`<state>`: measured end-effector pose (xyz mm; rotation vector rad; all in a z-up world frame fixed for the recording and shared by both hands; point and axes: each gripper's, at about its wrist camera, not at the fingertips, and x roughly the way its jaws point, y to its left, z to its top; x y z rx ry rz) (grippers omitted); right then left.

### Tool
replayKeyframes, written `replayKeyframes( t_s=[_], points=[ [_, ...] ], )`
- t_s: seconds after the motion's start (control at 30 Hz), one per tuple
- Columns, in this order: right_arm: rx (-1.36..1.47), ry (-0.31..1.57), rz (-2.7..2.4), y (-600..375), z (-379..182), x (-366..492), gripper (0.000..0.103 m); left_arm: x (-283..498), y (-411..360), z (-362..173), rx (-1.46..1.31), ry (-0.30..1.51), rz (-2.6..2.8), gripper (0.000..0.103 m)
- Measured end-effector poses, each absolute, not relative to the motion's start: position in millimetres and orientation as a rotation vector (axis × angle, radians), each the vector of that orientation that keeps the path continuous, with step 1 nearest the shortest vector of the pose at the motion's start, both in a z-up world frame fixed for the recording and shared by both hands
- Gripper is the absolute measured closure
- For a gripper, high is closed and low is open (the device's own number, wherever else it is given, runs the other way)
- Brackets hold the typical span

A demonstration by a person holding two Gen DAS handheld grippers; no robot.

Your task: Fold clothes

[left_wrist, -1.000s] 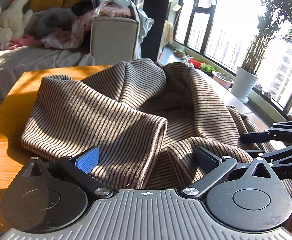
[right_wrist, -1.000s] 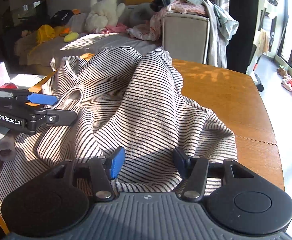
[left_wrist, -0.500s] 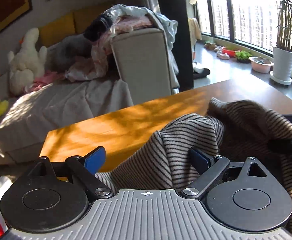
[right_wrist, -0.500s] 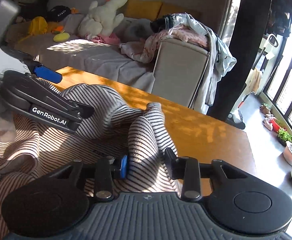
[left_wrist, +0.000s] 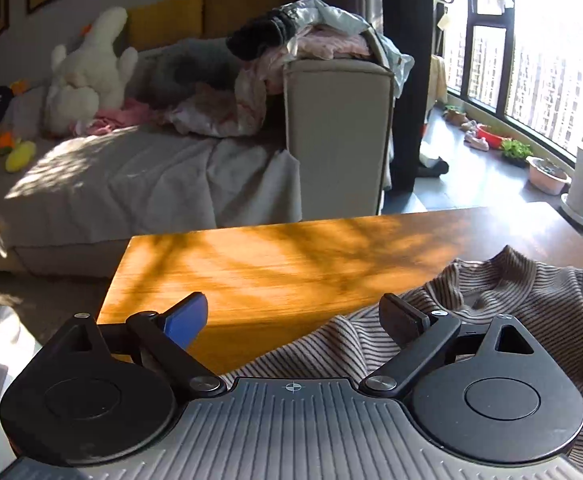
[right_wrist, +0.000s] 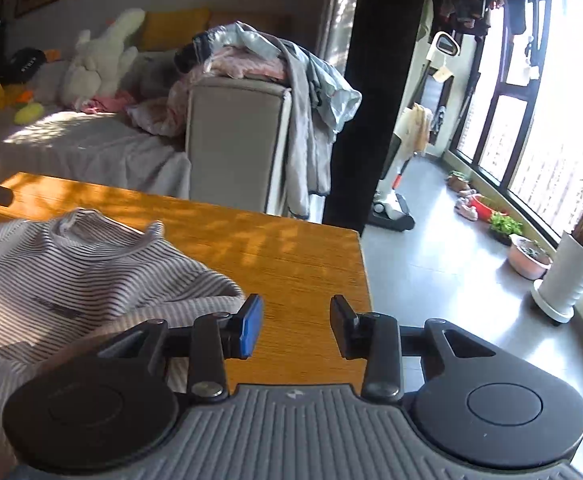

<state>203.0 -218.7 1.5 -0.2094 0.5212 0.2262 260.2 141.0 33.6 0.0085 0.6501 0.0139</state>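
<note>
Lying crumpled on the wooden table (left_wrist: 291, 256): striped top (right_wrist: 71, 272) | left gripper (left_wrist: 295, 316) jaws opening, nothing between | right gripper (right_wrist: 295, 324) jaws opening, empty, beside the cloth
</note>
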Motion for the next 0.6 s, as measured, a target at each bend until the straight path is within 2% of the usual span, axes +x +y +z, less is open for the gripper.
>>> replayKeyframes(
  t_s=[0.07,0.17,0.27,0.33,0.47,0.5,0.53,0.57,0.6],
  points=[
    [-0.208,0.500,0.343,-210.1,10.1,168.7,0.064,241.1,133.7,38.4,-0.008,0.649,-0.042,0.006],
    [-0.211,0.500,0.563,-182.0,14.0,111.9,0.048,213.5,119.1,38.1,-0.021,0.643,-0.107,0.004],
    [-0.274,0.502,0.718,-145.7,4.3,70.1,0.041,189.5,107.1,33.1,-0.034,0.632,-0.125,0.003],
    [-0.377,0.499,0.772,-113.5,-10.9,47.7,0.033,180.8,107.3,30.6,-0.070,0.638,-0.114,0.002],
    [-0.623,0.414,0.685,-64.1,-45.3,31.2,0.033,164.4,115.6,30.0,-0.154,0.650,-0.101,0.001],
    [-0.635,0.397,0.660,-60.3,-46.3,34.4,0.043,160.1,117.6,30.4,-0.162,0.647,-0.104,0.001],
    [-0.627,0.404,0.642,-59.9,-42.9,40.9,0.080,155.8,119.5,30.9,-0.170,0.644,-0.107,0.001],
    [-0.603,0.418,0.612,-65.8,-33.0,50.8,0.093,150.5,121.6,32.0,-0.173,0.637,-0.112,0.000],
    [-0.581,0.415,0.563,-74.9,-21.1,60.8,0.099,147.1,122.8,32.6,-0.175,0.633,-0.118,0.000]
  ],
)
